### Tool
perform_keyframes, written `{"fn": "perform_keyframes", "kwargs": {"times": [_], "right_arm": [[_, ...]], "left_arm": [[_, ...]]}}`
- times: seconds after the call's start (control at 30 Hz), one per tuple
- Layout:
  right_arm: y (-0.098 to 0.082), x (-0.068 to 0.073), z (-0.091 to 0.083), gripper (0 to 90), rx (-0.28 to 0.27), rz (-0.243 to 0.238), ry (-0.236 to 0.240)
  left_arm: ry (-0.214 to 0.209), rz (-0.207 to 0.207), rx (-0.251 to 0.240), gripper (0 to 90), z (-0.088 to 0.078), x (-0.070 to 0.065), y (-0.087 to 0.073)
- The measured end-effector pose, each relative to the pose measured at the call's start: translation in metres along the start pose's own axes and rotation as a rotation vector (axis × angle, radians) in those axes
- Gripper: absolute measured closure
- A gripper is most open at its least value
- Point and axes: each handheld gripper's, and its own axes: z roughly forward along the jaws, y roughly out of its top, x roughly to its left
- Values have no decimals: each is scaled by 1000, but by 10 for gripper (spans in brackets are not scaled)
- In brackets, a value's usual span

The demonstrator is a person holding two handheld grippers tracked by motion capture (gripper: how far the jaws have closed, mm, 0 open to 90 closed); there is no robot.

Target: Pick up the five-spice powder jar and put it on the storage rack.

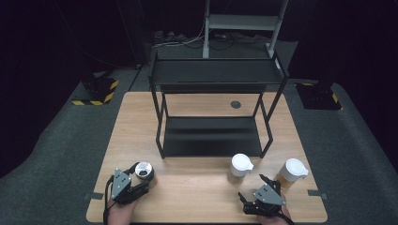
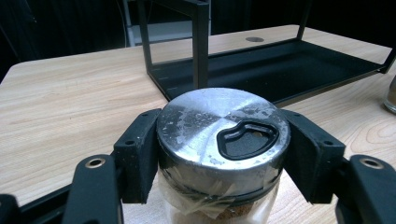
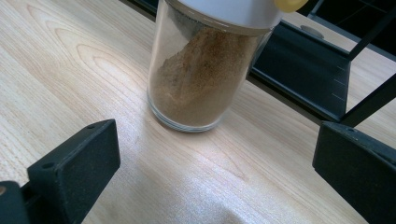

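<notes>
Fingers (image 2: pixel 140 154) of the left gripper (image 2: pixel 223 158) clamp a clear glass jar with a round metal lid (image 2: pixel 223 135) at the wooden tabletop's (image 1: pixel 197 187) near left; the right gripper (image 3: pixel 219 177) gapes empty near a white-lidded jar of brown powder (image 3: pixel 201 79).

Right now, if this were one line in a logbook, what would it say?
left gripper: shut on metal-lidded jar | right gripper: open, nothing between jaws, facing white-lidded jar | black rack: shelves bare

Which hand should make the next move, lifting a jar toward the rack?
Left. The left claw is already shut on the metal-lidded jar, pads against both sides of its lid. The right claw is open and empty, short of the white-lidded jar, so it would probably need to reach and close first.
</notes>
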Motion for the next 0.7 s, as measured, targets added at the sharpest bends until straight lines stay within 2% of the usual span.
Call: {"fn": "perform_keyframes", "kwargs": {"times": [0.2, 0.3, 0.7], "right_arm": [[0, 0, 0, 0, 1, 0, 0], [1, 0, 0, 0, 3, 0, -1], [1, -1, 0, 0, 5, 3, 1]], "left_arm": [[6, 4, -8, 346, -2, -1, 1], [4, -7, -22, 346, -4, -1, 1], [-10, 5, -40, 345, -4, -7, 8]]}}
